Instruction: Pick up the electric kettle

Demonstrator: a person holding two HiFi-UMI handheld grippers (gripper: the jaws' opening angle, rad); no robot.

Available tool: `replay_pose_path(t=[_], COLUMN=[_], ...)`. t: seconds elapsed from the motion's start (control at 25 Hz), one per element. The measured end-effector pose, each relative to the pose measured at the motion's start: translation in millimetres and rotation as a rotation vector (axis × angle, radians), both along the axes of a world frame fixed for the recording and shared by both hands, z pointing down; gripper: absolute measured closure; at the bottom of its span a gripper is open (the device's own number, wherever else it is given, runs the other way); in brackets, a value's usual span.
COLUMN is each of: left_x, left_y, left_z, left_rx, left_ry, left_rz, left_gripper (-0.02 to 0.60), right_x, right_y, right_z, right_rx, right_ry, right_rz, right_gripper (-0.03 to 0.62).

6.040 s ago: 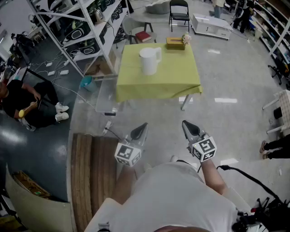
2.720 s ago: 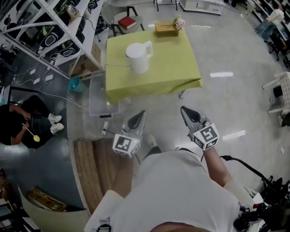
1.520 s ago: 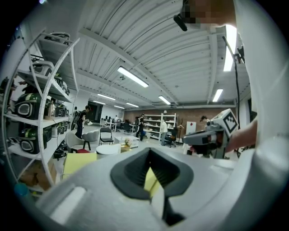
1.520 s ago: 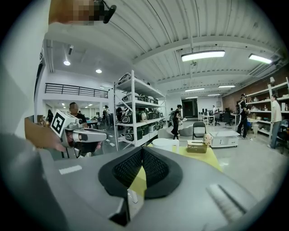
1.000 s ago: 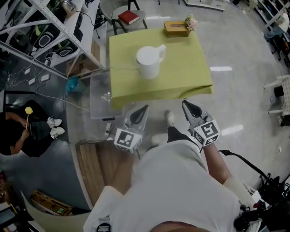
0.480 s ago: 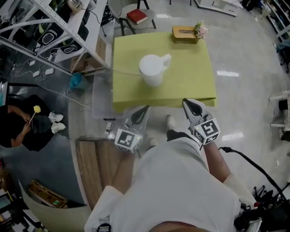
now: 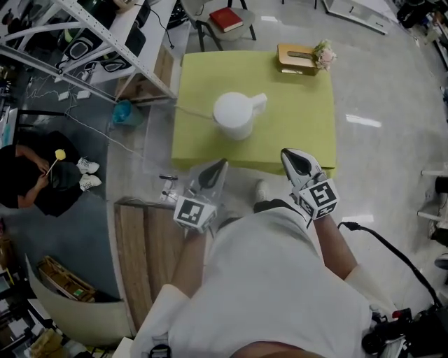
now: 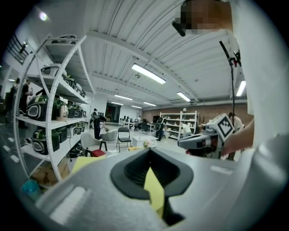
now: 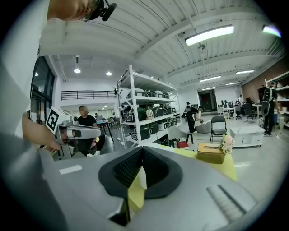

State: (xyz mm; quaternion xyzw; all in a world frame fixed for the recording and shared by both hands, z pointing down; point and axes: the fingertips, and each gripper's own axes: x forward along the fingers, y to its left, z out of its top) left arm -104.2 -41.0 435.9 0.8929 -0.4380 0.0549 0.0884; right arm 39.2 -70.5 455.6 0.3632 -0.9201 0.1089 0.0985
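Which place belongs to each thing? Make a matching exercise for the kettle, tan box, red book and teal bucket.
Things:
1 electric kettle
2 tan box
3 red book
4 teal bucket

Places:
A on the floor by the shelving
B far corner of the green table
C on a chair beyond the table
D middle of the table

Pairs: 1-D, 2-B, 3-C, 4-A

A green-clothed table (image 7: 294, 122) has its near half bare, open to reach from the front. A white electric kettle (image 7: 234, 115) stands left of centre with free cloth all round it, handle facing right. A thin cord (image 7: 192, 112) trails off the left edge. A tissue box (image 7: 294, 59) with flowers (image 7: 324, 52) fills the far right corner. A shelving rack (image 7: 105, 45) crowds the left side.
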Motion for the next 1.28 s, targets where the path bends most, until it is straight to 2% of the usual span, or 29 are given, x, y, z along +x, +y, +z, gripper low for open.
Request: replay_pose_path(t=[0.28, 0.76, 1.0, 1.28], left_x=[11.5, 12.7, 1.2, -21.2], left_y=[-28.6, -52.3, -61.9, -84.8], left_z=[5.4, 10.9, 18.1, 24.9], left_rx=[-0.014, -0.021, -0.022, -0.031], left_ry=[-0.017, -0.047, -0.054, -0.058], left_rz=[-0.046, -0.088, -0.083, -0.035], left_gripper=[0.583, 0.583, 0.583, 0.583], right_x=[11.5, 26.5, 13.6, -3.5], right_y=[-31.9, -61.5, -71.4, -96.8], right_z=[4.0, 20.4, 29.9, 42.9], right_rx=[0.000, -0.026, -0.032, -0.043], right_ry=[0.005, 0.007, 0.015, 0.026], right_rz=[-0.046, -0.039, -0.024, 0.041], right_gripper=[0.589, 0.589, 0.589, 0.589])
